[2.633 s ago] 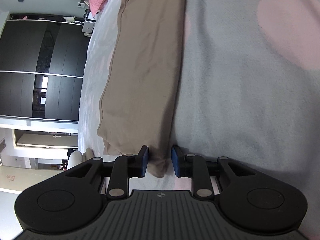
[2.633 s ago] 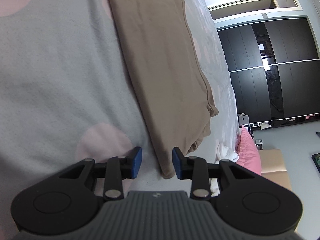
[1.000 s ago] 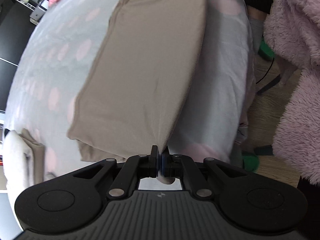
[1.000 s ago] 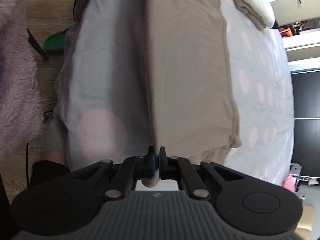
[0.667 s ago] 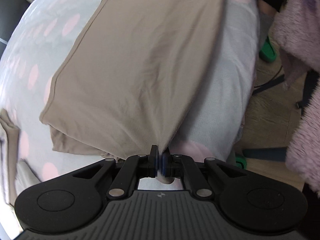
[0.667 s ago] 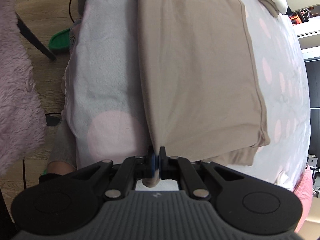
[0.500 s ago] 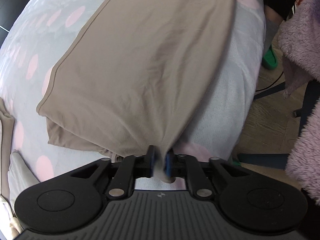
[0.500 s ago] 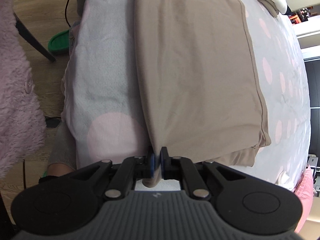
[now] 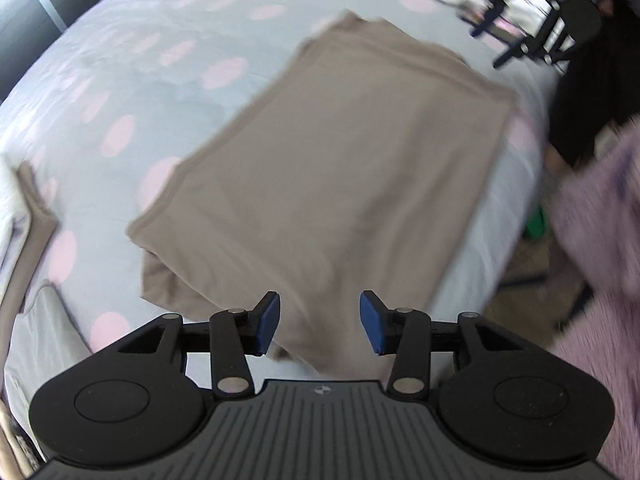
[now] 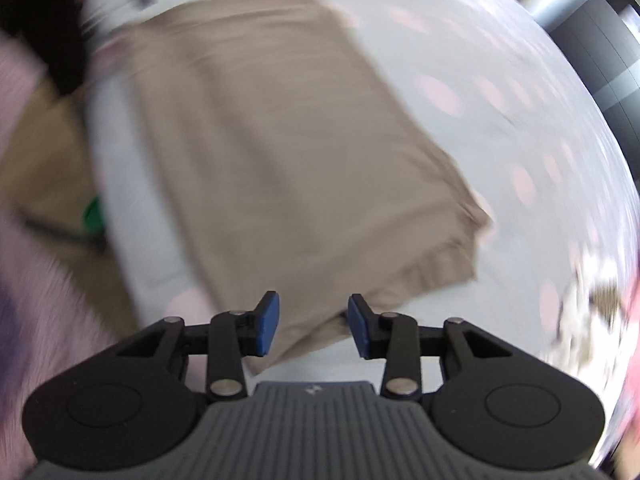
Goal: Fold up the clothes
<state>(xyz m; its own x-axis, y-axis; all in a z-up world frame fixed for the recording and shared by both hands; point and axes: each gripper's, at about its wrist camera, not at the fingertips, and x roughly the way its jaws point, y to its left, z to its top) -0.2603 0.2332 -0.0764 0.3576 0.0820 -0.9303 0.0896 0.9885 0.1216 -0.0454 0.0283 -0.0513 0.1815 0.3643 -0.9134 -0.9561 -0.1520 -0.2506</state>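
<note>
- Left wrist view: the left claw (image 9: 319,324) is seen released, its blue pads standing apart with nothing pressed between them; the jaws have just been opening, and the cloth that lies in the gap is below them, not gripped.
- The folded tan jersey garment (image 9: 340,168) is laid flat on the pale grey bed cover with pink spots (image 9: 132,80). It stretches away from the claw toward the upper right of the view, its long axis running roughly along the pointing line of the fingers, and its near corner is found just under the pads.
- A second beige folded piece (image 9: 30,216) is glimpsed at the left edge, well apart from the garment. A fluffy lilac-pink robe worn by the person (image 9: 600,240) fills the right edge, beyond the bed's side.
- At the far corner of the garment the other claw is visible as a dark blurred frame.
- Right wrist view: the right claw (image 10: 313,326) is likewise released, its jaws having just been opening, with no cloth pinched.
- The tan garment (image 10: 280,140) is seen ahead and below, its near end lying under the pads and its length running away toward the top of the blurred frame.
- Each claw is judged to sit at one short end, so either end is equally near for a next fold across the long axis.
</note>
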